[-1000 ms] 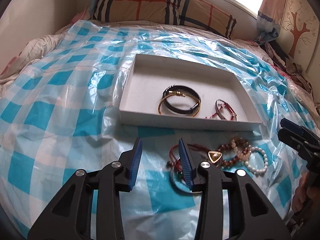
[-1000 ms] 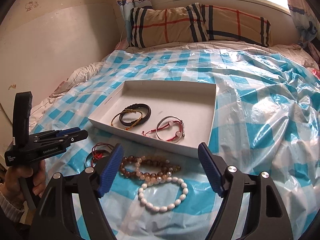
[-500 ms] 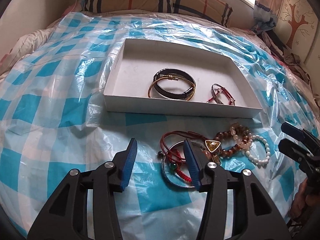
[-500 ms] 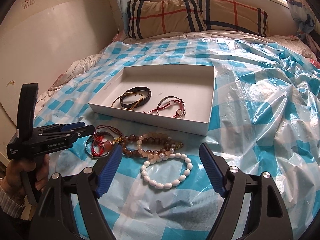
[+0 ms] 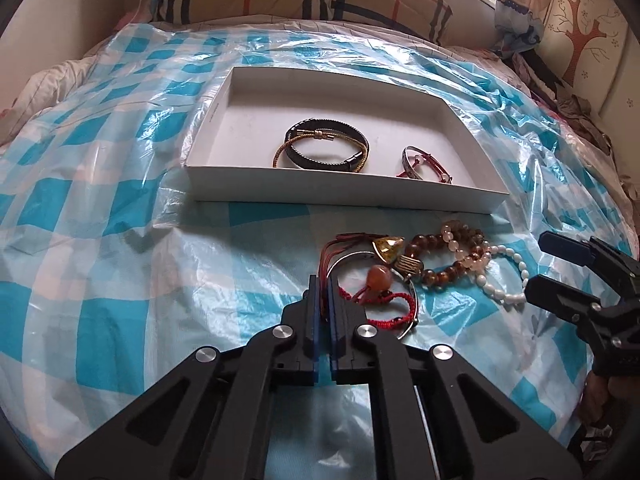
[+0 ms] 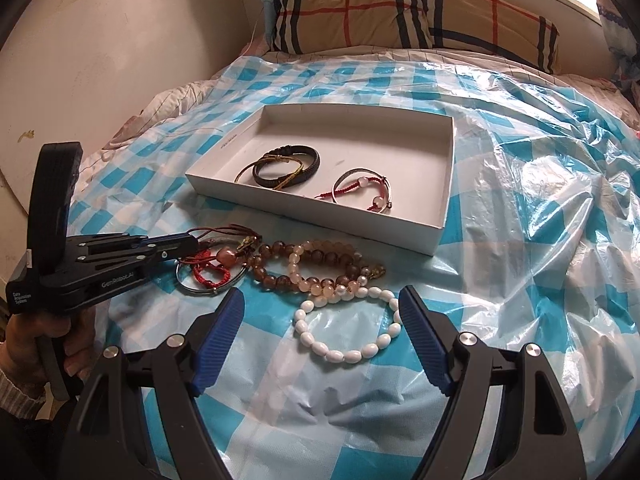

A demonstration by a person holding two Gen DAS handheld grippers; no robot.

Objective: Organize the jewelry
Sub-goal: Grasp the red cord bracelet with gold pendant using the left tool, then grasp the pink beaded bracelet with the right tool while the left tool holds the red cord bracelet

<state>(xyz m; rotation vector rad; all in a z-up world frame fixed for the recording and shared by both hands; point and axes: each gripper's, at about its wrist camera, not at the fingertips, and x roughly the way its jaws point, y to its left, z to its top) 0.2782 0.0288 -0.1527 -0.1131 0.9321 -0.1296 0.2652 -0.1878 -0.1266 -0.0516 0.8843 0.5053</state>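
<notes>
My left claw [image 5: 324, 288], open a second ago, has now closed on the silver bangle [image 5: 414, 306] just ahead, ready to lift toward the box [image 5: 344, 194] beyond; my right claw [image 6: 320, 320] stays wide open, empty.

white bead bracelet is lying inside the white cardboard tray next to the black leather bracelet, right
Not quite. The white bead bracelet lies outside the white cardboard tray, on the blue checked plastic sheet, as the right wrist view shows. The black leather bracelet is in the tray.
</notes>
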